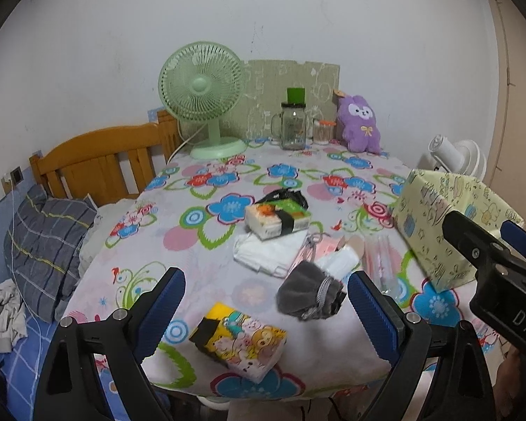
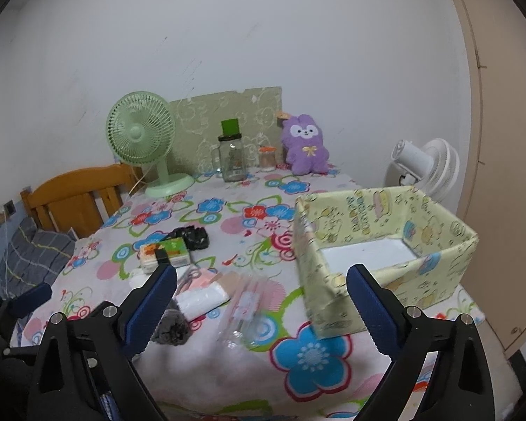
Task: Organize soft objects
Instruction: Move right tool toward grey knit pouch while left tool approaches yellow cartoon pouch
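Both our grippers, left gripper [image 1: 266,312] and right gripper [image 2: 261,310], hang wide open and empty over the flowered table. The cartoon-printed tissue pack [image 1: 238,345] at the near edge looks light and squashy, best pinched across its short sides. The patterned box [image 2: 385,242] sits empty, right.

left gripper [image 1: 266,310] – black frame, ribbed blue pads, silver screw heads | right gripper [image 2: 261,310] – same black frame, blue pads, silver screws, pale letters "DAS" on its side
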`<state>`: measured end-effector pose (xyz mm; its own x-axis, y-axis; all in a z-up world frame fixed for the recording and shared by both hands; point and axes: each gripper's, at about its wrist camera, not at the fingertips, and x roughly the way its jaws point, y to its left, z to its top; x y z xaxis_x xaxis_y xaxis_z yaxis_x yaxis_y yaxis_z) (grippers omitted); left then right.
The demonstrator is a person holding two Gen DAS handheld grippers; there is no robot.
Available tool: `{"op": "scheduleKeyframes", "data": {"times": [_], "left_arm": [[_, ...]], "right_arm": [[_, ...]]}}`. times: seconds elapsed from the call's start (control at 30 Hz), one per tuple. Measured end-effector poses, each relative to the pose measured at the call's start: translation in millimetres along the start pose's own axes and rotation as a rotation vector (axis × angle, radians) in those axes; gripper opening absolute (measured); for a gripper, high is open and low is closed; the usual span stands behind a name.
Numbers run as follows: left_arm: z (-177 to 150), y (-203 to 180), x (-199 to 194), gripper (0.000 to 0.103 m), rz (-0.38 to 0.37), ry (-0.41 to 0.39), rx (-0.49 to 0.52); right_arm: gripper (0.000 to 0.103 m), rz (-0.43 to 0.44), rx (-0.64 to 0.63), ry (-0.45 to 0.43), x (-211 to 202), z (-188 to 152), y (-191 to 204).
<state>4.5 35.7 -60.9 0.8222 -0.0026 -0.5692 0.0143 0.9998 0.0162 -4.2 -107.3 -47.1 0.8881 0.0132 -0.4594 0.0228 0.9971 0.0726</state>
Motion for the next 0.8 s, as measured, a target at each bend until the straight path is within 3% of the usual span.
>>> {"op": "scheduleKeyframes", "data": {"times": [0.43,0.8], "left_arm": [[-27.8,13.8,24.3,0.098,-0.035,0.056,0.007],[-43.0,21.5,47.7,0.098,-0.005,0.107,0.031]], "right_arm": [[0.099,0.036,0.012,0.041,23.9,-22.4,23.7],[0.099,0.058,-0.028,0.08,41.8,-37.8,48.4]]}}
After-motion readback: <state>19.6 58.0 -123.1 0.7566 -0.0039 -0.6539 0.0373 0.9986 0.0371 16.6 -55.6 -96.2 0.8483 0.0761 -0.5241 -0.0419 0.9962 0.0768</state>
